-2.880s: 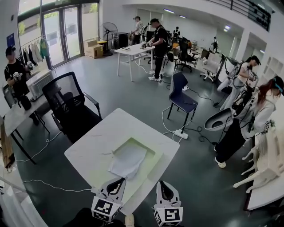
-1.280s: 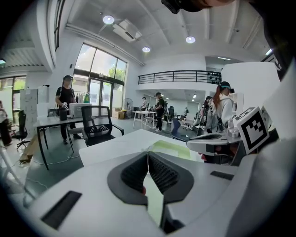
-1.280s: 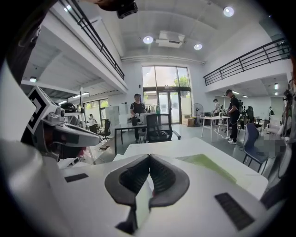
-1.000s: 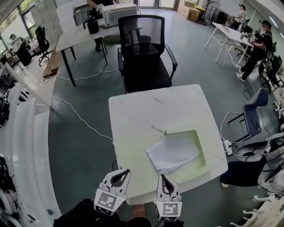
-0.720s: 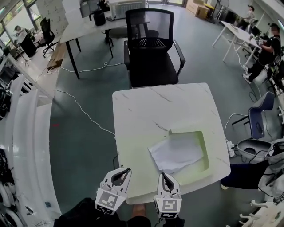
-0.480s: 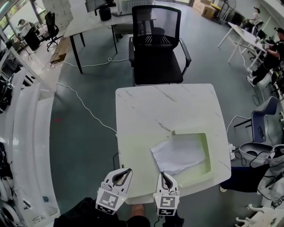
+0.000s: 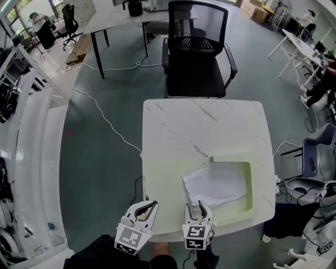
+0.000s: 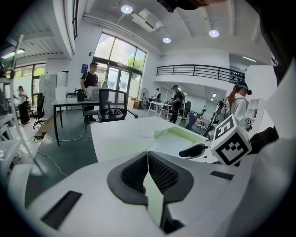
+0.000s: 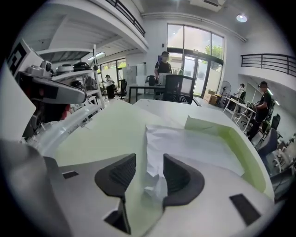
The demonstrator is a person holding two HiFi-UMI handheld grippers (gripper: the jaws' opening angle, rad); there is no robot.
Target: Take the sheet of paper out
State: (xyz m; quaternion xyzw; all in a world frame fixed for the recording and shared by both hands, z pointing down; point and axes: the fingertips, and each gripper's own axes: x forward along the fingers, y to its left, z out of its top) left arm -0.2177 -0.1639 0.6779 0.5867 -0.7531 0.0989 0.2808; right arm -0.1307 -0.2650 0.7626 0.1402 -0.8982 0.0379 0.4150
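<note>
A white sheet of paper (image 7: 216, 185) lies crumpled in a pale green folder (image 7: 168, 178) on the white table (image 7: 210, 126). My right gripper (image 7: 198, 207) is at the sheet's near corner. In the right gripper view the right gripper (image 9: 150, 166) has just been opening, and the paper (image 9: 194, 143) pokes its corner between the spread pads without being pressed. My left gripper (image 7: 151, 204) hovers at the table's near edge, left of the sheet. In the left gripper view the left gripper (image 8: 148, 157) has its pads together, with nothing between them.
A black office chair (image 7: 197, 52) stands at the table's far side. A cable (image 7: 105, 121) runs over the floor to the left. Another table (image 7: 121, 16) stands at the back left. White racks (image 7: 26, 157) line the left side.
Both grippers have sunk toward the table's near edge. The right jaws, shut before, now stand apart around the paper's near corner. The left jaws stay shut.
</note>
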